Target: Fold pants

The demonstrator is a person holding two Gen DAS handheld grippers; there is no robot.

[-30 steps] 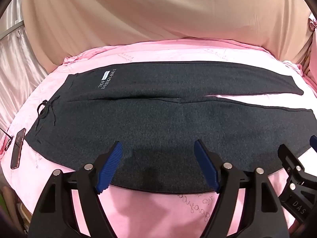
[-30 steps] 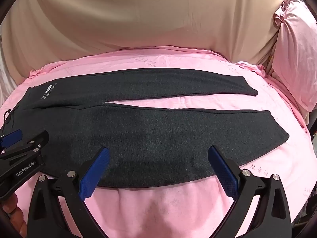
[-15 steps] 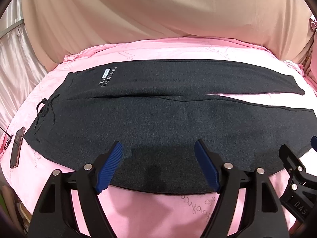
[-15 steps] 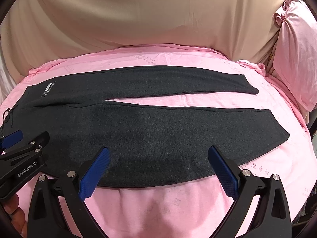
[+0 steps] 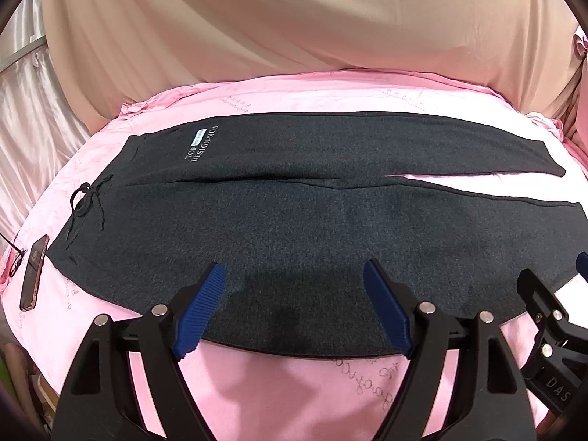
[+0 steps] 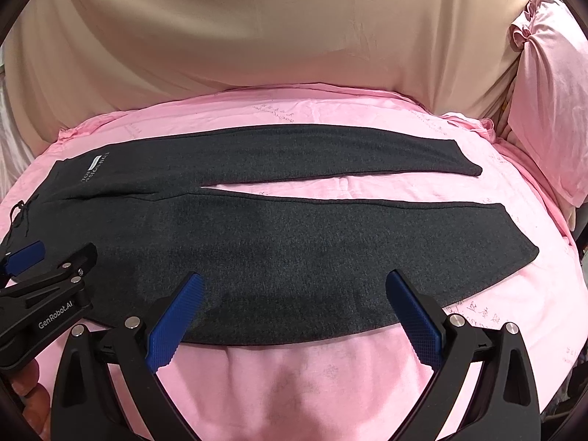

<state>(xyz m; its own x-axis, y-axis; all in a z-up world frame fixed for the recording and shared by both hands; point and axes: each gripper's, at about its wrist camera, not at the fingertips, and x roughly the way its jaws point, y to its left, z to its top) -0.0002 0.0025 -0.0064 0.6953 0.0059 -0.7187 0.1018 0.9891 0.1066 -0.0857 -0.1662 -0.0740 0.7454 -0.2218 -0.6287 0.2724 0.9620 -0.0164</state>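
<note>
Dark grey pants (image 5: 294, 220) lie flat across the pink bed, waistband to the left and the two legs (image 6: 330, 191) running right with a narrow gap between them. White lettering (image 5: 202, 143) and a tied drawstring (image 5: 86, 198) mark the waist end. My left gripper (image 5: 294, 266) hovers over the near edge of the pants close to the waist. Its jaws are opening, with only the flat fabric below them. My right gripper (image 6: 294, 276) stands open over the near leg's edge and grips nothing. Each gripper shows in the other's view: the left gripper (image 6: 47, 279) and the right gripper (image 5: 544, 312).
The pink bed sheet (image 5: 294, 386) reaches to the near edge below both grippers. A phone (image 5: 35, 275) lies on the sheet left of the waistband. A beige drape (image 6: 257, 36) hangs behind the bed, and a pink pillow (image 6: 544, 92) stands at the far right.
The left gripper's blue fingers have spread slightly wider. Both hands and the pants stay where they were.
</note>
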